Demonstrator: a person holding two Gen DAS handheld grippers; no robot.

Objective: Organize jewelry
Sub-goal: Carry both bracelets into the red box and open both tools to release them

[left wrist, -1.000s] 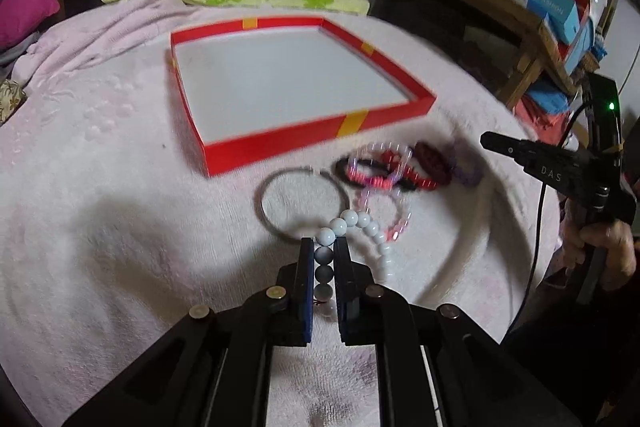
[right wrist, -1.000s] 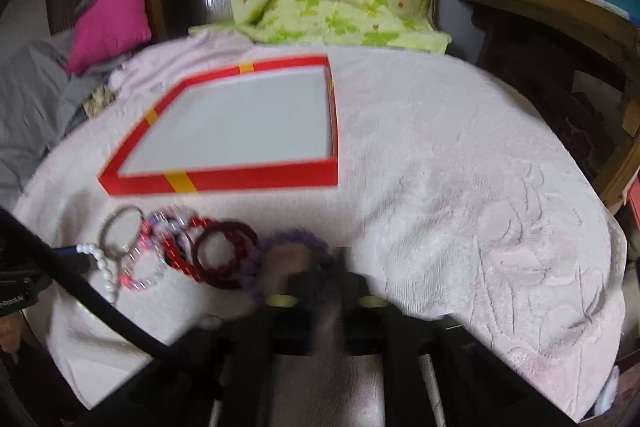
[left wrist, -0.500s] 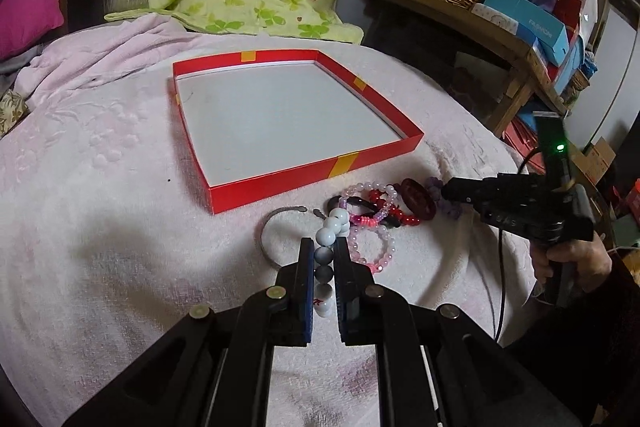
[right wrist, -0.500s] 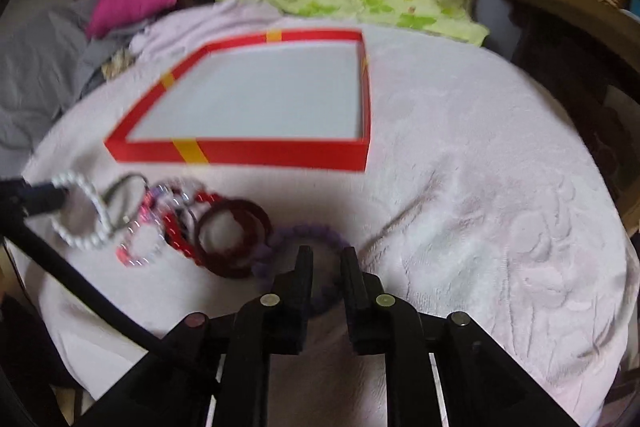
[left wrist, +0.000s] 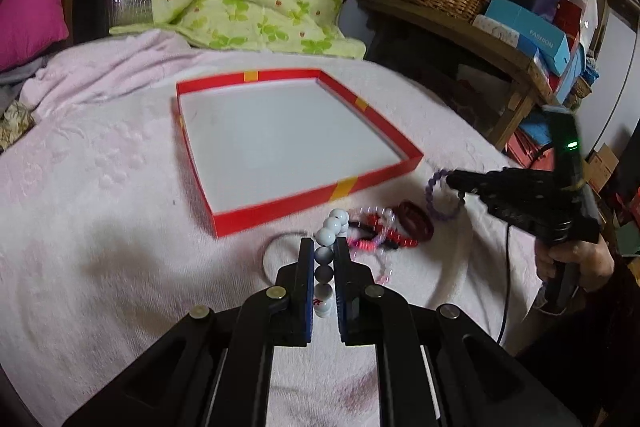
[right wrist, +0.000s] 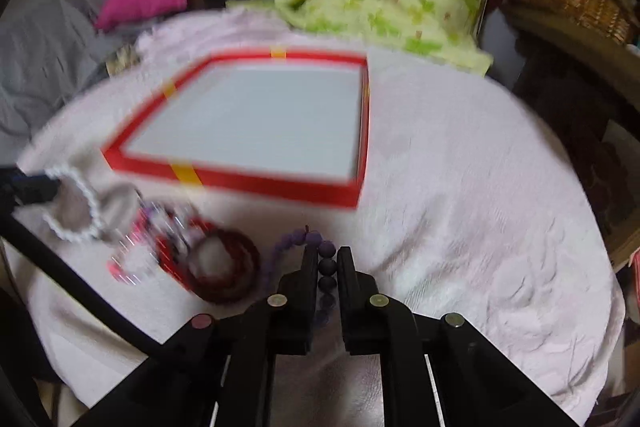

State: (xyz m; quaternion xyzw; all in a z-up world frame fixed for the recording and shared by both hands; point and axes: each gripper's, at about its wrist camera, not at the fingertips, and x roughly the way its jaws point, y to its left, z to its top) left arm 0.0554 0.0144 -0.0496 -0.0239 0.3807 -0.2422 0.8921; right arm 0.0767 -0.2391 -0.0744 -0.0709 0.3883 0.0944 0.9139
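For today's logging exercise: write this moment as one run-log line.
left gripper: white bracelet | right gripper: closing, purple bracelet | box: empty

white bead bracelet (left wrist: 325, 259) and purple bead bracelet (right wrist: 326, 267) lifted, other bracelets (left wrist: 384, 227) beside shallow red box (left wrist: 280, 205)

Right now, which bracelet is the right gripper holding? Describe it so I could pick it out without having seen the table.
Find the red tray on the pink cloth; a cluster of bracelets lies in front of its near wall. At that cluster's right end is the purple bead bracelet, pinched between the right gripper fingers as they close. Its matte round purple beads set it apart from the dark red bangle beside it.
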